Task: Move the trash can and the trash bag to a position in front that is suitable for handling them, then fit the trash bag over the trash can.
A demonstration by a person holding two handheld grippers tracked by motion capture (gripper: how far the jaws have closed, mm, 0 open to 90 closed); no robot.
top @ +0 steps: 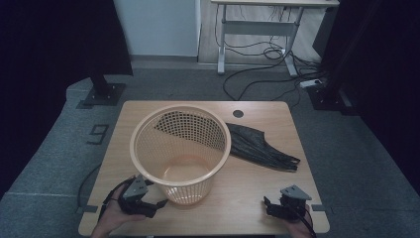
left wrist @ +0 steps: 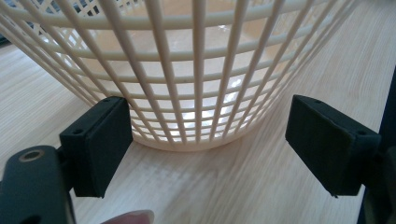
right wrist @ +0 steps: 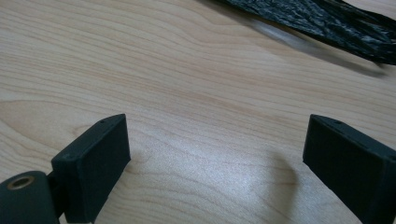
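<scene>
A cream lattice basket [top: 181,151] stands upright in the middle of the wooden table [top: 257,193]. Behind it to the right lies a crumpled black plastic bag [top: 260,145], flat on the wood. My left gripper [top: 159,203] rests at the front left, open, its jaws pointing at the basket's base [left wrist: 196,135] from just short of it, with nothing between them. My right gripper [top: 268,205] sits at the front right, open over bare wood [right wrist: 205,116], with the black bag [right wrist: 327,23] farther off at the top of its view.
A round cable hole [top: 238,113] sits near the table's far edge. Beyond the table are grey carpet, a stand base [top: 103,93] at the left, and a desk frame [top: 257,29] with loose cables [top: 270,74] on the floor.
</scene>
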